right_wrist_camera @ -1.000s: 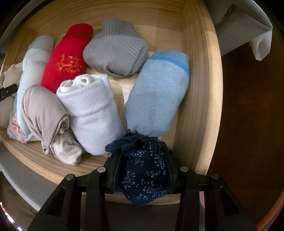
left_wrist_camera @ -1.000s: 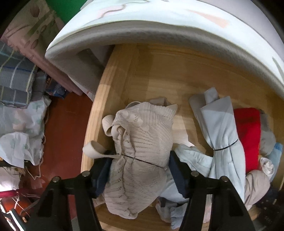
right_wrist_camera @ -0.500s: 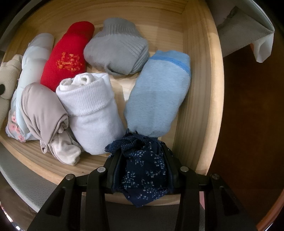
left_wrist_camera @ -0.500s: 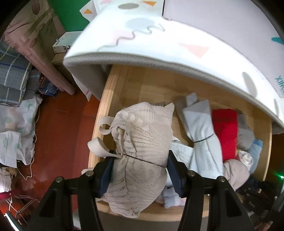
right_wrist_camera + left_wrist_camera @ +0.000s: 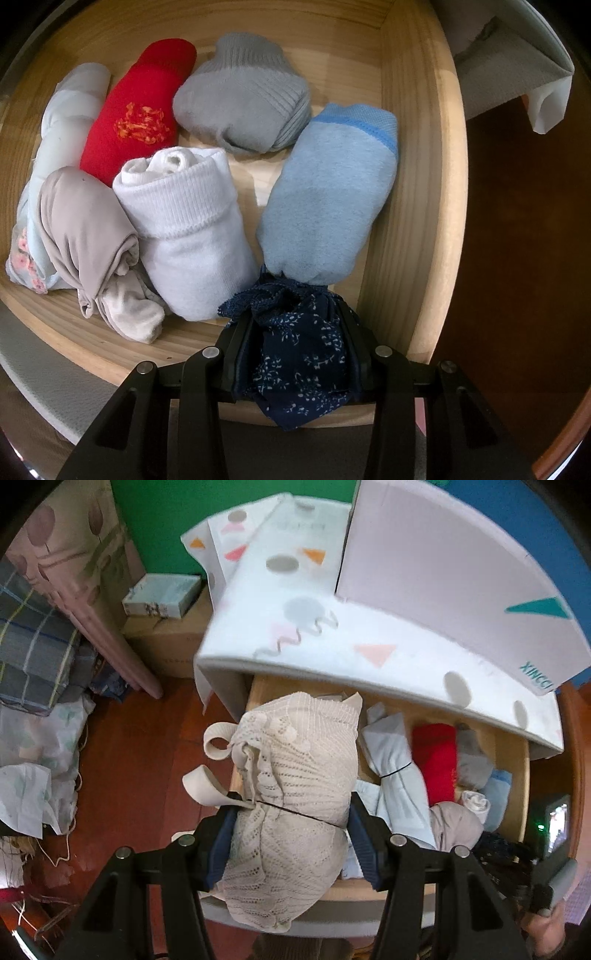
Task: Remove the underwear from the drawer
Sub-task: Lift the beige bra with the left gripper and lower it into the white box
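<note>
**Lift both bundles clear of the drawer**

My left claw (image 5: 291, 812) is clamped on the cream lace bra (image 5: 295, 794), centre frame above the drawer (image 5: 517, 775). My right claw (image 5: 295, 350) pinches the navy underwear (image 5: 299, 365) at lower centre, over the front wall. I raise both straight up, minding the dangling strap (image 5: 201, 786).

Right wrist view: open wooden drawer (image 5: 417, 155) holds rolled bundles. Back row, left to right: pale blue cloth roll (image 5: 70, 122), red roll with orange embroidery (image 5: 136, 110), grey ribbed sock bundle (image 5: 243, 96). Front row, left to right: taupe smooth roll (image 5: 81, 225), white ribbed sock roll (image 5: 188, 229), light blue terry sock roll (image 5: 332, 192) beside the right wall.
</note>
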Demonstrator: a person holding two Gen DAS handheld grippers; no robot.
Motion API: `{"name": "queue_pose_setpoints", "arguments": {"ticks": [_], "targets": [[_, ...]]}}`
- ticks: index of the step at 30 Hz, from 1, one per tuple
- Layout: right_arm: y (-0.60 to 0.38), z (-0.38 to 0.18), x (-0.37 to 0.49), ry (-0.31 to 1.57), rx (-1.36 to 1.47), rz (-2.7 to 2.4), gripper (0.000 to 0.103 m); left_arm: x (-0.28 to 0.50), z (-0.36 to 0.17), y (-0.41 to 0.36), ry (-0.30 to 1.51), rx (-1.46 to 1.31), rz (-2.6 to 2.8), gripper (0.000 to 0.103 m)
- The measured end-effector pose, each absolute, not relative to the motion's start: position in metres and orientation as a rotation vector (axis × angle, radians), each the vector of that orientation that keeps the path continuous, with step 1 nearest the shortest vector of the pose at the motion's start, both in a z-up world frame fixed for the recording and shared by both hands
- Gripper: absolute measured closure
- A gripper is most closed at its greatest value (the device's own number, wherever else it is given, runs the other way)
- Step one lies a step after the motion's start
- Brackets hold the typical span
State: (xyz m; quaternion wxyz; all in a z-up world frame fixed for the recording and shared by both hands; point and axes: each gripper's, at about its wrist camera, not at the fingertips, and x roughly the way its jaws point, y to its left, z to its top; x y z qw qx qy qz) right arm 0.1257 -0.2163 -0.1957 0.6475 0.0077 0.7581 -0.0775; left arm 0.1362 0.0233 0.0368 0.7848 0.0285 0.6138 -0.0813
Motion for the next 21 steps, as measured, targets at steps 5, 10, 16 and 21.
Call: {"name": "queue_pose_setpoints", "arguments": {"ticks": [5, 10, 16, 21], "targets": [[-0.214, -0.196, 0.126, 1.723, 0.016, -0.177, 0.064, 0.138, 0.079, 0.031, 1.267, 0.038, -0.203, 0.045], [-0.214, -0.197, 0.126, 1.724, 0.018, -0.177, 0.064, 0.148, 0.137, 0.029, 1.164, 0.028, -0.225, 0.045], [-0.214, -0.198, 0.126, 1.723, 0.016, -0.178, 0.064, 0.17, 0.206, 0.018, 1.039, 0.013, -0.262, 0.045], [-0.213, -0.198, 0.126, 1.723, 0.016, -0.178, 0.064, 0.202, 0.244, -0.006, 0.982, 0.003, -0.296, 0.045]]}}
